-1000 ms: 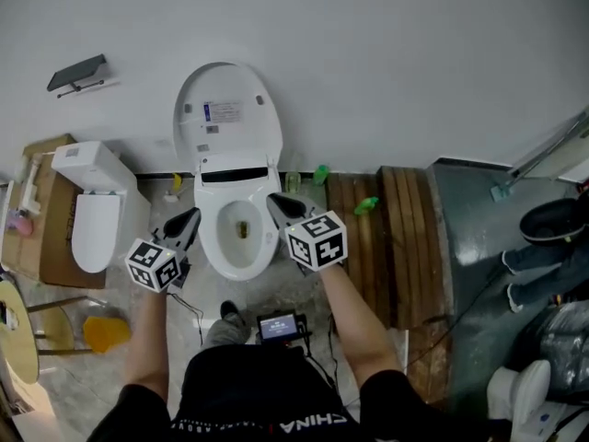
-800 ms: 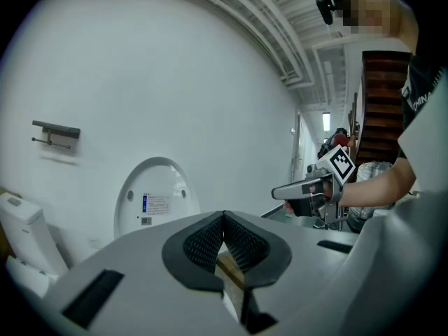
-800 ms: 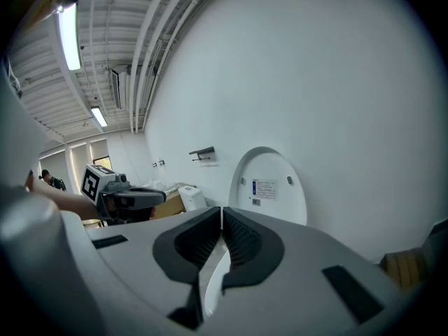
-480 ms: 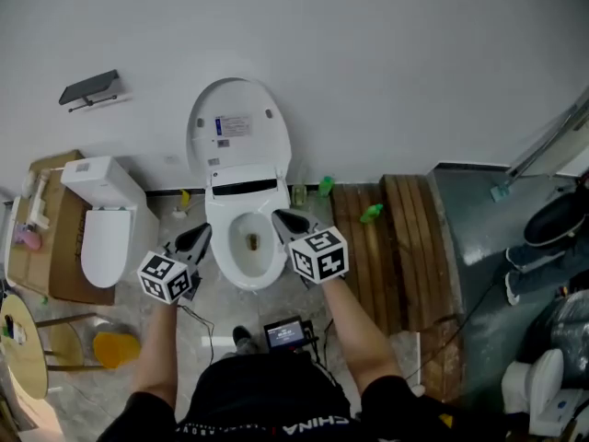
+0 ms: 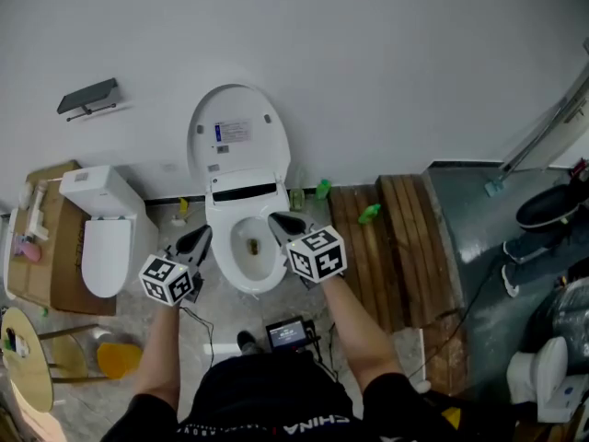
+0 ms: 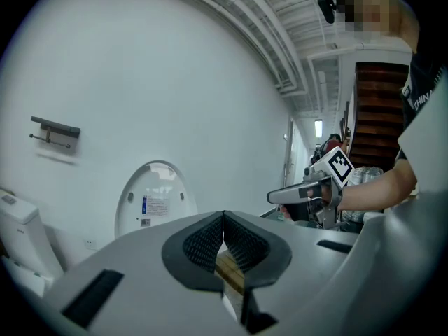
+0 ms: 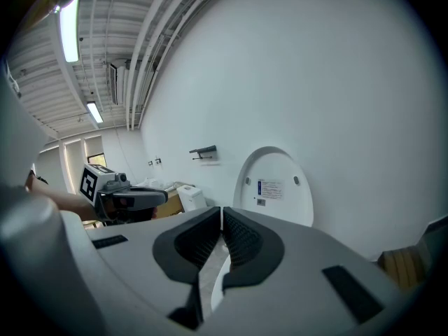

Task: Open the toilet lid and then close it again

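Fingers (image 6: 203, 247) of the left gripper (image 5: 201, 236) and the right gripper (image 5: 276, 221) are pressed together and empty, and the toilet lid (image 5: 237, 132) stands open, so it seems only the closing is left.

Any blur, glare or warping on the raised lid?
Head view: raised white oval toilet lid sharp, evenly lit, no glare. Left gripper view: fisheye bows the white wall, corners dark. Right gripper view: same warping, long ceiling lamp bright top left.

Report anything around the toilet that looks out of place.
A second toilet sits loose on a sheet of cardboard left of the main toilet, apparently not installed. A green bottle lies on the wooden planks to the right. The toilet lid stands open against the wall, which looks normal.
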The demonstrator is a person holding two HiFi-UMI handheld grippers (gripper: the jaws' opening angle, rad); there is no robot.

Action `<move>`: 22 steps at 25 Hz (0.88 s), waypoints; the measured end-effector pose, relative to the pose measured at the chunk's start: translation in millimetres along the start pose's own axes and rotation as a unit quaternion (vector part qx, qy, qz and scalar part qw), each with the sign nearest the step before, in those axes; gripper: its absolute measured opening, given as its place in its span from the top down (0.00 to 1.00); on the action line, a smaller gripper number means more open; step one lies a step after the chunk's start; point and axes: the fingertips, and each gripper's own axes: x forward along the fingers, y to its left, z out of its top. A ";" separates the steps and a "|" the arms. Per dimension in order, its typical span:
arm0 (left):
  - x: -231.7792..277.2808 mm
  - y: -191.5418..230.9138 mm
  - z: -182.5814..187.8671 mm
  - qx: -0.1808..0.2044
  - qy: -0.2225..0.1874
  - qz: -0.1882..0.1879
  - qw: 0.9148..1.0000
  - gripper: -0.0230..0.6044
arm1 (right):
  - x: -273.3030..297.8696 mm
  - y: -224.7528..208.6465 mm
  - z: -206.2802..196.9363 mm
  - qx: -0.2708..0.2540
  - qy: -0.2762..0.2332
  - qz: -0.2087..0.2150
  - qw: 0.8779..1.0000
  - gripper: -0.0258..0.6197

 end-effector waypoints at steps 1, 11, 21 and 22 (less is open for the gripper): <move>-0.1 0.4 1.4 -0.001 -0.003 -0.001 1.000 0.95 | 1.3 1.0 0.1 -0.001 0.001 0.001 1.000 0.93; 7.7 -0.9 -1.3 -0.009 -0.001 -0.003 1.000 0.95 | -0.8 -11.1 -4.3 0.017 0.003 0.000 1.000 0.93; 41.3 -8.7 -3.4 -0.026 0.010 0.041 0.999 0.73 | -15.5 -47.4 -8.6 0.014 0.008 0.018 1.000 0.93; 44.4 -9.1 -3.2 -0.025 0.013 0.045 0.999 0.71 | -15.3 -51.3 -7.1 0.012 0.008 0.020 1.000 0.93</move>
